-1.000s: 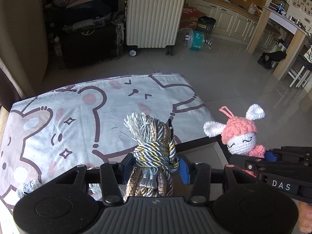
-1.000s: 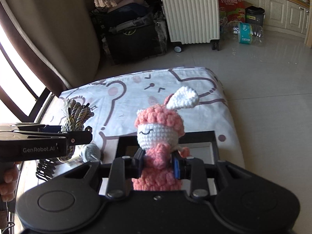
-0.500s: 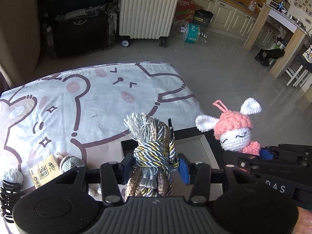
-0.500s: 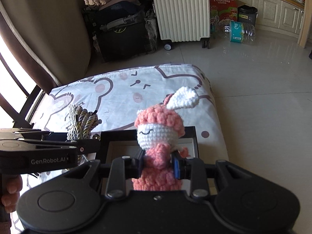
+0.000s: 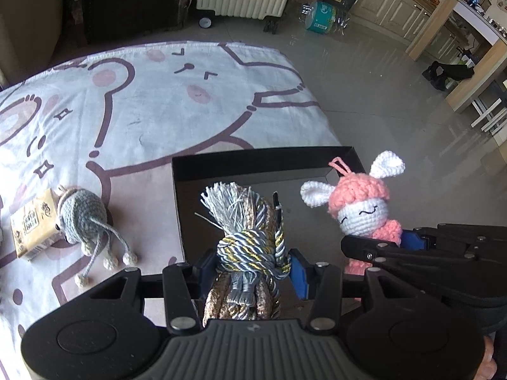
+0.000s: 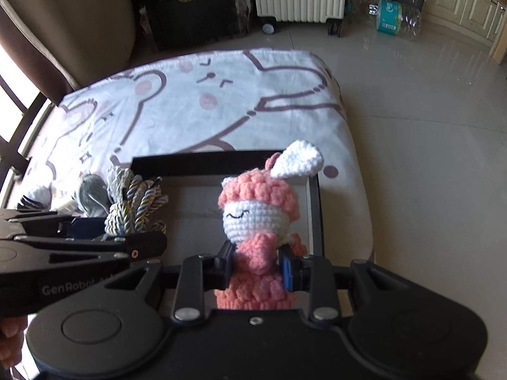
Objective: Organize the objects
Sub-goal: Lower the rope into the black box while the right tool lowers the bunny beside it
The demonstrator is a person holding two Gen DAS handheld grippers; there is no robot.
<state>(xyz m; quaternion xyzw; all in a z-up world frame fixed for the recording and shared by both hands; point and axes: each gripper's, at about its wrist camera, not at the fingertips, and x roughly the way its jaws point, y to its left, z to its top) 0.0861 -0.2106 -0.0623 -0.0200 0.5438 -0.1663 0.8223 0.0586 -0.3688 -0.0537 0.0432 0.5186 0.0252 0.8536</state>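
Box [image 5: 266,161], elephant [image 5: 84,218] on cloth [image 5: 190,101]

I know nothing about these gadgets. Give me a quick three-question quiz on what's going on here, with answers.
1. True or false: the right gripper is shut on the crochet bunny.
2. What does the left gripper hold: A) a yarn ball, B) a knotted rope tassel, C) a carton?
3. Fill in: both held items hover over the black ____.

Key: 1 true; 2 B; 3 box. The grey crochet toy and small carton lie on the cloth beside it.
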